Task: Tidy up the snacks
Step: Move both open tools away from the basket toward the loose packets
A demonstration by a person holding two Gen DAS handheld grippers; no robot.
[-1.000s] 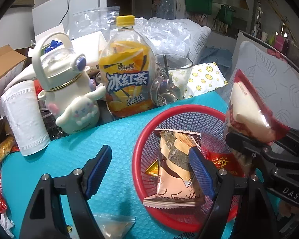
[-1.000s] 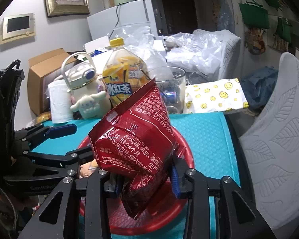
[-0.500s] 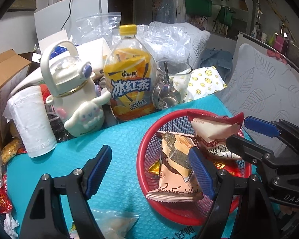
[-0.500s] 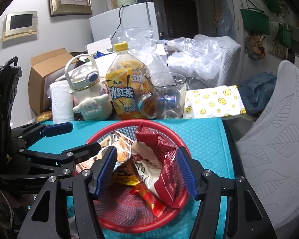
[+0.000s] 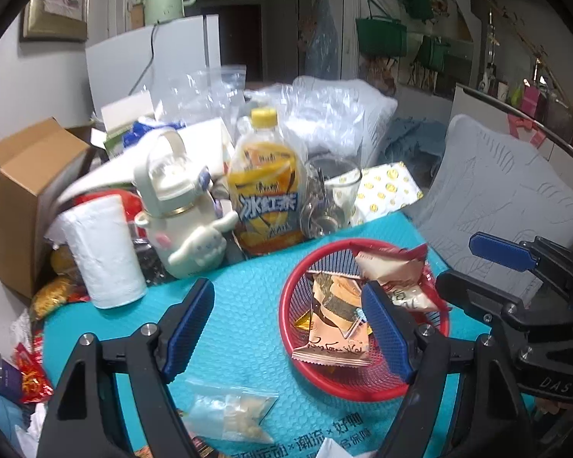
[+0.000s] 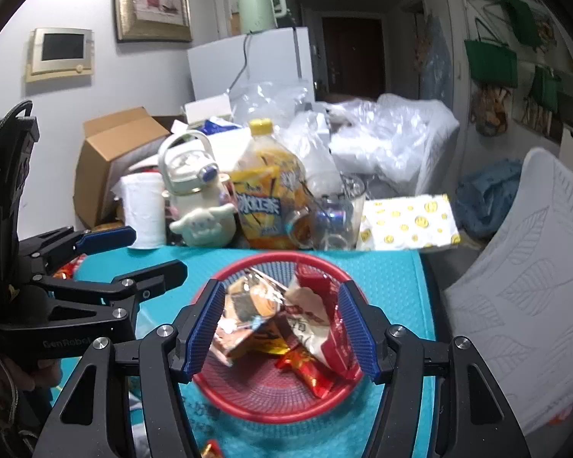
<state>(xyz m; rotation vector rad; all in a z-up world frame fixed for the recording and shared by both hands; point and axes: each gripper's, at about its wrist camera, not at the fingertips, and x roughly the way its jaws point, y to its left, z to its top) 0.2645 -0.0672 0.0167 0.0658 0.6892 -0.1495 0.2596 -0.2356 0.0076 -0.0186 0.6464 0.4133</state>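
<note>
Red snack packet (image 6: pixel 317 316): now released into red basket (image 6: pixel 271 408), no longer in right claw (image 6: pixel 282 328).
Both claws stand open, empty. Risk: packet leans at basket's 2 o'clock rim and may spill; zip bag (image 5: pixel 233 412) at 7 o'clock still loose on counter (image 5: pixel 248 328), under left claw (image 5: pixel 286 328).

A tea bottle (image 5: pixel 265 183) stands at the back of the teal counter (image 5: pixel 240 328), between a white flask (image 5: pixel 179 210) and a glass mug (image 5: pixel 330 200); left of the flask, a paper roll (image 5: pixel 103 252) and a box (image 5: pixel 26 191)
</note>
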